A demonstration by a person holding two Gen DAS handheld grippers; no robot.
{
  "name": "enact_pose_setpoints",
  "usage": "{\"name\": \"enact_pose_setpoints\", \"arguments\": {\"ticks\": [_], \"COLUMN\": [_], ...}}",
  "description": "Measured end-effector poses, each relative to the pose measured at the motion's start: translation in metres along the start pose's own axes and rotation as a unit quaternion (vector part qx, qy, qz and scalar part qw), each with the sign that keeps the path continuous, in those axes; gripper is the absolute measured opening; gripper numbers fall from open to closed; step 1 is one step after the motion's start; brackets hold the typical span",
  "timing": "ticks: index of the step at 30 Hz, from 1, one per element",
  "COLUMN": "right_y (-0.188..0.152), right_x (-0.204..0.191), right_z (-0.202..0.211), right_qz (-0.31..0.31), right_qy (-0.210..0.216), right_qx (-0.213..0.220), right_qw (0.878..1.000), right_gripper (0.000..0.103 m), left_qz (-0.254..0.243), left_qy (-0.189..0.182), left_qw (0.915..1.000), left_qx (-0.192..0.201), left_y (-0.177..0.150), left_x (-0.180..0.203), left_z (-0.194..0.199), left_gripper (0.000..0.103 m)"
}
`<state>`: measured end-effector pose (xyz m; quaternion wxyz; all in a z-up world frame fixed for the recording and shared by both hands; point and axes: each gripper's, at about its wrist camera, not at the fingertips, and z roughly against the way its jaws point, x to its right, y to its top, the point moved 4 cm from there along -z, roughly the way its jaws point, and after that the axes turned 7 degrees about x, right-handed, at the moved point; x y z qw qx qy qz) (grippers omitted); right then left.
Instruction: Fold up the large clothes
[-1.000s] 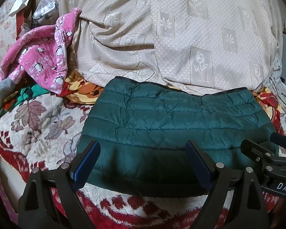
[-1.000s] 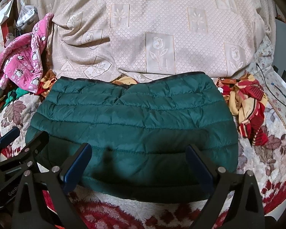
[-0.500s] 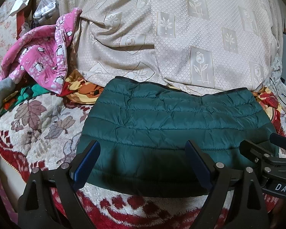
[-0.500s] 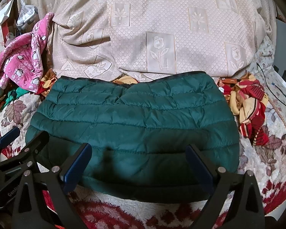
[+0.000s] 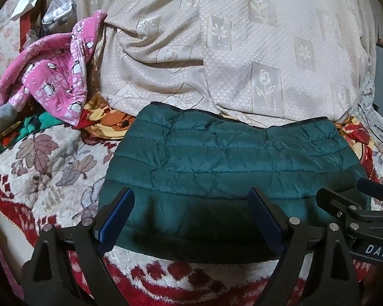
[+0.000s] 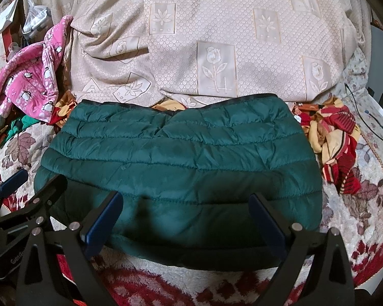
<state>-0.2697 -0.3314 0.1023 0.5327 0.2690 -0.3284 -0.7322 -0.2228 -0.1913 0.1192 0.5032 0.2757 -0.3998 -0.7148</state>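
Note:
A dark green quilted puffer garment (image 5: 229,168) (image 6: 181,158) lies folded flat on a floral red-and-cream blanket (image 5: 51,168) (image 6: 357,216), its near hem toward me. My left gripper (image 5: 191,219) hovers open over the garment's near left part, nothing between its blue pads. My right gripper (image 6: 186,221) stands open over the near middle, also empty. Each gripper shows at the edge of the other's view: the right gripper (image 5: 365,204) at the left wrist view's right edge, the left gripper (image 6: 25,188) at the right wrist view's left.
A beige patterned bedspread (image 5: 229,46) (image 6: 217,46) rises behind the garment. A pink penguin-print garment (image 5: 53,76) (image 6: 30,76) is heaped at far left. Red-and-yellow crumpled cloth (image 6: 332,137) lies right of the garment, orange cloth (image 5: 107,125) at its left. Cables (image 6: 365,112) run at far right.

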Motion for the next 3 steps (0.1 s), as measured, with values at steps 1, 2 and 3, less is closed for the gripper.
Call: {"name": "enact_pose_setpoints", "arguments": {"ticks": [1,2,3], "right_y": [-0.0001,0.0002,0.001], "right_x": [0.0005,0.0019,0.0037], "right_z": [-0.0001,-0.0002,-0.0001], "right_qz": [-0.002,-0.004,-0.006], "right_qy": [0.002,0.005,0.008], "right_qx": [-0.001,0.0,0.001], "right_qw": [1.0,1.0,1.0], "right_gripper": [0.1,0.1,0.1], "left_qz": [0.0,-0.002,-0.005], "left_qy": [-0.003,-0.003,-0.002], "left_qw": [1.0,1.0,1.0], "left_qx": [0.002,0.002,0.002], "left_y": [-0.0008,0.0014,0.0037], "left_x": [-0.0009,-0.0015,-0.0032], "left_z": [0.0007,0.0003,-0.0004], "left_gripper": [0.067,0.067,0.067]}}
